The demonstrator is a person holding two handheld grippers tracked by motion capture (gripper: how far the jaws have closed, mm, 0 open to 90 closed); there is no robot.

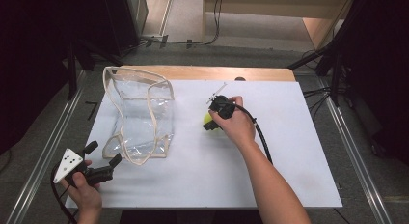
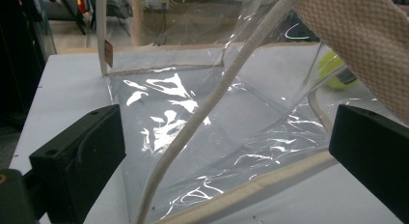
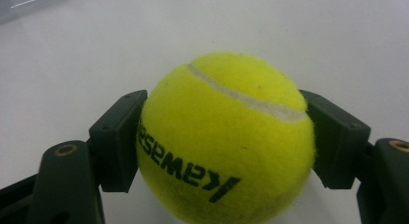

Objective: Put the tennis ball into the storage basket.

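White counter (image 1: 289,151): right tongs (image 3: 226,137) clamp the ball (image 3: 224,137); left tongs (image 2: 226,156) gape before the bag (image 2: 202,122). Keep that squeeze steady, I'd say.

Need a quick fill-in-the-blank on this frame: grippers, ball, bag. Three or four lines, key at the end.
1. The right gripper is shut on a yellow ____ ball.
2. The left gripper has its jaws ____, close to the bottom edge of the clear bag.
3. The tennis ball carries a ____ printed word.
4. The bag's edges are trimmed with ____ webbing.

Missing words: tennis; open; black; beige
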